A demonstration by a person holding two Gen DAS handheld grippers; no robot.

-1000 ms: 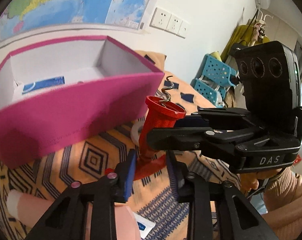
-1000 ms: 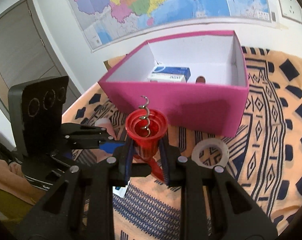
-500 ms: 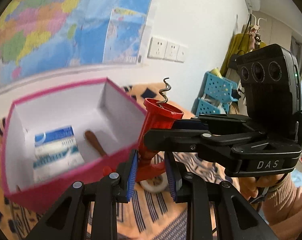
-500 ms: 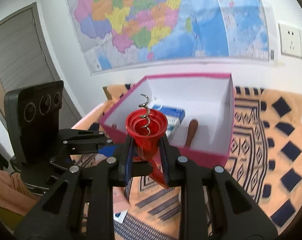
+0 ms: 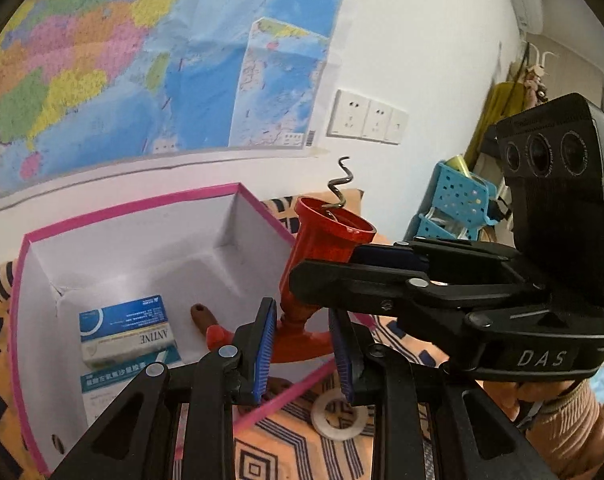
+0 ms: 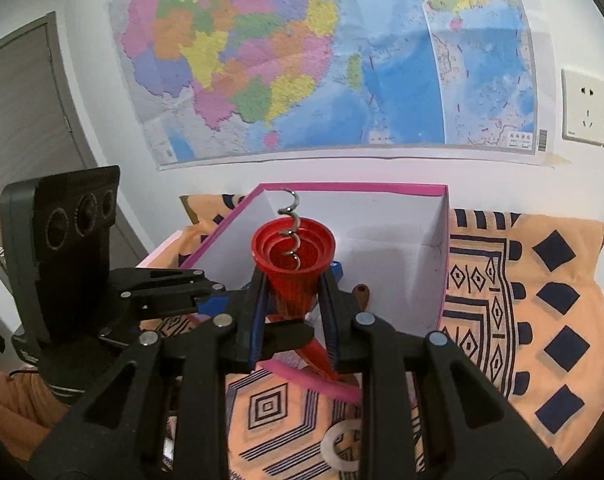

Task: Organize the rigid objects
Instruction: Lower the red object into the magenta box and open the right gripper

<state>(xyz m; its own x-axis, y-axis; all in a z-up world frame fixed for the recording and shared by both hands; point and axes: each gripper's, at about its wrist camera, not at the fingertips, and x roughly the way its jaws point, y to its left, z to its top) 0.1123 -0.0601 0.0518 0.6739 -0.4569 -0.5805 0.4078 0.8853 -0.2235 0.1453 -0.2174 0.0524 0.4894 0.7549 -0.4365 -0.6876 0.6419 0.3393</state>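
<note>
One red plastic corkscrew (image 6: pixel 292 276), a smooth funnel-shaped bell with a bare metal spiral poking from its mouth and a flat curved handle at its lower end, is held in the air over the near rim of the pink box (image 6: pixel 442 280). Two grippers share it: the right gripper (image 6: pixel 292 312) is clenched on the narrow neck of the bell, its ribbed blue pads pressed to either side, while the left gripper (image 5: pixel 302 344) grasps the handle end, blue pads at each side of the red stem. The box is an open cardboard carton, pink outside and along the rim, plain white inside, with straight walls and square corners. Inside it lie two flat blue-and-white paper packets (image 5: pixel 128 334), stacked near the left wall, and one brown wooden handle (image 5: pixel 200 314) on the floor beside them. The box sits on an orange cloth (image 6: pixel 522 300) printed with dark diamonds and stripes; one white ring of tape (image 5: pixel 338 414) lies on the cloth just outside the box's near corner. In each view the other gripper's black body, with its three round lenses, blocks part of the scene. On the wall behind hang one large coloured map (image 6: pixel 322 60) and a row of white sockets (image 5: pixel 366 122); blue plastic baskets (image 5: pixel 458 200) stand off to the right.
</note>
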